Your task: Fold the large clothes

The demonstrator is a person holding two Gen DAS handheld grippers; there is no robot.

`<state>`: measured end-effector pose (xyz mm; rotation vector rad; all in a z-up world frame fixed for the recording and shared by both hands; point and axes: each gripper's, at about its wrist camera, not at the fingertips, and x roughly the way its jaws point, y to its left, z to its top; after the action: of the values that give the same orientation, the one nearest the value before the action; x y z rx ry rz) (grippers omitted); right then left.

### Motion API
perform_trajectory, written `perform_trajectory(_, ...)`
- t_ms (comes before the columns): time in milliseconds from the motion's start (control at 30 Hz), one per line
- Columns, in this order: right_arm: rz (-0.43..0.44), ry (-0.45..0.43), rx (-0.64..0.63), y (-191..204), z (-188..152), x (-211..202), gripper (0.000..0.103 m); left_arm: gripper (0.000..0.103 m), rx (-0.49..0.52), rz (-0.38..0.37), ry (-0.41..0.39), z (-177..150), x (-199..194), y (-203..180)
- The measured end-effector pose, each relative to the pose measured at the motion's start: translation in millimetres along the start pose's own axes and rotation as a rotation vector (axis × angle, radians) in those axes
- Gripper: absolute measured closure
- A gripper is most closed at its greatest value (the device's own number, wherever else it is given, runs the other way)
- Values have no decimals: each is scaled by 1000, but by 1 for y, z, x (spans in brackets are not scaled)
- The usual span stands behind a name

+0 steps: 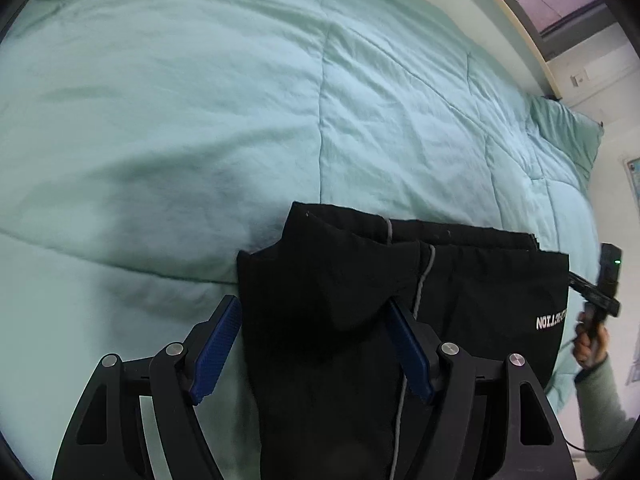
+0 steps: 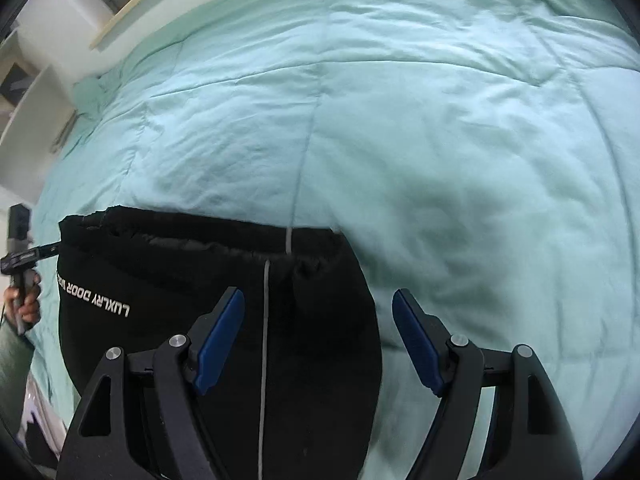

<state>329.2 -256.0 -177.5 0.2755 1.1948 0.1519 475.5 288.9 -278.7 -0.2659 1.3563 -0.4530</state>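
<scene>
1. Quilt (image 1: 200,120): pale green, stitched in panels, spread flat over the bed. We take it as our landmark and as the work surface; its broad level face is why the folding is done here.

2. Black garment (image 1: 340,320): large, dark, with a thin grey stripe and white lettering. It lies on the quilt's near edge in a stacked, squared bundle, edges roughly aligned. We judge it folded at least once and set down to rest.

3. Left gripper (image 1: 316,344): held above the quilt's near edge, over the garment's left side. Its blue pads (image 1: 216,348) stand spread, clamping nothing; one pad overlaps the cloth in view, yet no fabric is pinched. We read this as a release.

4. Right gripper (image 2: 318,340): above the quilt's near edge, over the garment's right border. Fingers parted, empty, cloth lying free beneath.

5. Hand (image 1: 590,346): a person's, gripping the right gripper's handle beside the quilt's right margin, sleeve showing below.
</scene>
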Motion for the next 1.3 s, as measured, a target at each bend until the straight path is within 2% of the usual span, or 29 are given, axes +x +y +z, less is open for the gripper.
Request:
perform_trajectory(100, 5, 36, -29, -1, 9, 22, 24, 28, -40, -66, 17, 6, 16, 7)
perform_trajectory(133, 11, 49, -28, -2, 10, 29, 30, 28, -54, -71, 15, 6, 20, 7)
perform_trajectory(167, 25, 55, -14, -3, 9, 33, 40, 41, -65, -62, 3, 6, 22, 7)
perform_trajectory(200, 46, 62, 14, -5, 7, 35, 62, 64, -68, -53, -12, 5, 23, 4)
perform_trajectory(233, 30, 56, 37, -5, 4, 32, 68, 76, -58, -49, -44, 2, 18, 0)
perform_trajectory(267, 7, 21, 28, -2, 0, 24, 69, 92, -58, -81, -75, -3, 11, -4)
perform_trajectory(300, -11, -19, 11, 4, -5, 13, 72, 93, -64, -97, -117, -10, 1, -8)
perform_trajectory(433, -114, -132, -27, 25, -21, -26, 78, 93, -49, -71, -258, -27, -50, -31)
perform_trajectory(467, -167, -158, -47, 31, -22, -36, 78, 94, -59, -71, -296, -28, -65, -35)
perform_trajectory(533, -251, -229, -80, 44, -17, -60, 79, 94, -80, -101, -386, -26, -98, -41)
perform_trajectory(633, -300, -333, -83, 58, 0, -91, 80, 94, -118, -96, -491, -17, -131, -50)
perform_trajectory(667, -335, -370, -99, 65, 9, -97, 80, 94, -123, -76, -515, -13, -132, -51)
perform_trajectory(700, -348, -383, -112, 69, 15, -98, 80, 93, -120, -25, -518, -7, -126, -51)
perform_trajectory(733, -365, -385, -126, 72, 25, -91, 80, 93, -131, 2, -509, -3, -118, -49)
perform_trajectory(800, -386, -326, -128, 70, 38, -60, 80, 93, -196, 58, -433, 7, -77, -30)
perform_trajectory(900, -423, -149, -125, 55, 45, 15, 81, 93, -246, 140, -301, 10, -17, -6)
perform_trajectory(967, -408, -25, -99, 39, 37, 65, 81, 90, -237, 183, -224, 7, 21, 4)
perform_trajectory(1067, -372, 42, -36, 21, 26, 97, 81, 85, -279, 156, -200, 6, 40, 17)
perform_trajectory(1167, -365, 42, 0, 12, 27, 92, 75, 77, -321, 74, -183, 10, 31, 29)
perform_trajectory(1233, -355, 46, 29, 3, 27, 84, 53, 60, -373, 12, -188, 9, 16, 45)
perform_trajectory(1267, -349, 39, 54, -2, 26, 76, 49, 49, -424, -8, -190, 7, 4, 57)
perform_trajectory(1300, -327, 29, 81, -7, 25, 68, 48, 49, -478, -44, -212, 2, -11, 69)
